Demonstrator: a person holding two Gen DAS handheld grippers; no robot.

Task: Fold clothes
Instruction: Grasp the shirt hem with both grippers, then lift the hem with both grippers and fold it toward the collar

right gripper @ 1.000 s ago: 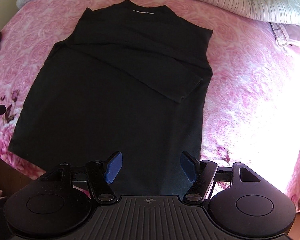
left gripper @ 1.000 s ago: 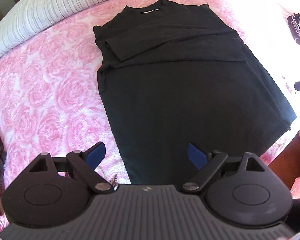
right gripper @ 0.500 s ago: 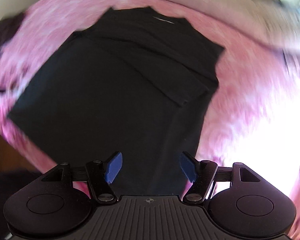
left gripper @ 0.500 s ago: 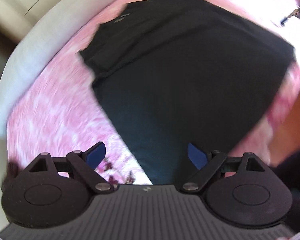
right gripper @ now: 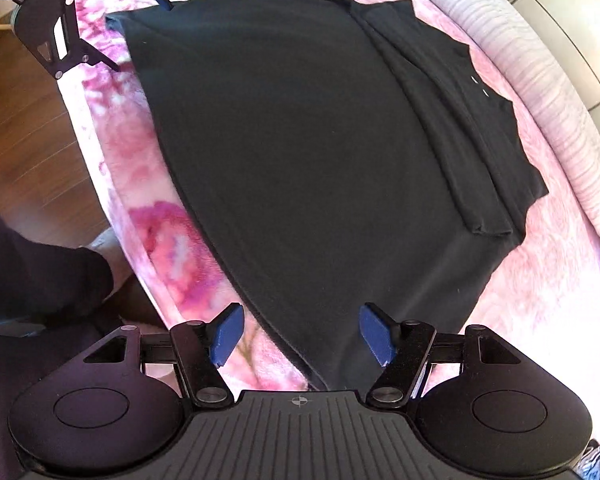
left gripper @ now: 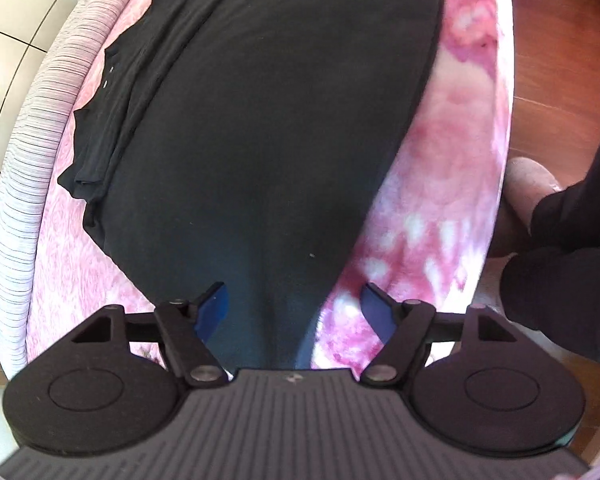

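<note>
A black long-sleeved shirt (left gripper: pixel 260 120) (right gripper: pixel 320 140) lies flat on the pink rose-patterned blanket (left gripper: pixel 440 200) (right gripper: pixel 132 152), both sleeves folded across its chest. My left gripper (left gripper: pixel 296 312) is open and low over one bottom corner of the shirt, the hem between its blue pads. My right gripper (right gripper: pixel 304 336) is open too, straddling the other bottom corner. In the right wrist view the left gripper (right gripper: pixel 140 20) shows at the far hem corner, fingers spread.
The blanket's edge drops to a wooden floor (left gripper: pixel 548 60) (right gripper: pixel 32 128). A person's dark-clad leg (left gripper: pixel 572 260) (right gripper: pixel 28 276) stands beside the bed. A striped white pillow (left gripper: pixel 32 160) (right gripper: pixel 560 100) runs along the shirt's collar side.
Both grippers swung from above the shirt's middle down and outward to its bottom corners, turning sideways along the hem. Both stayed open.
</note>
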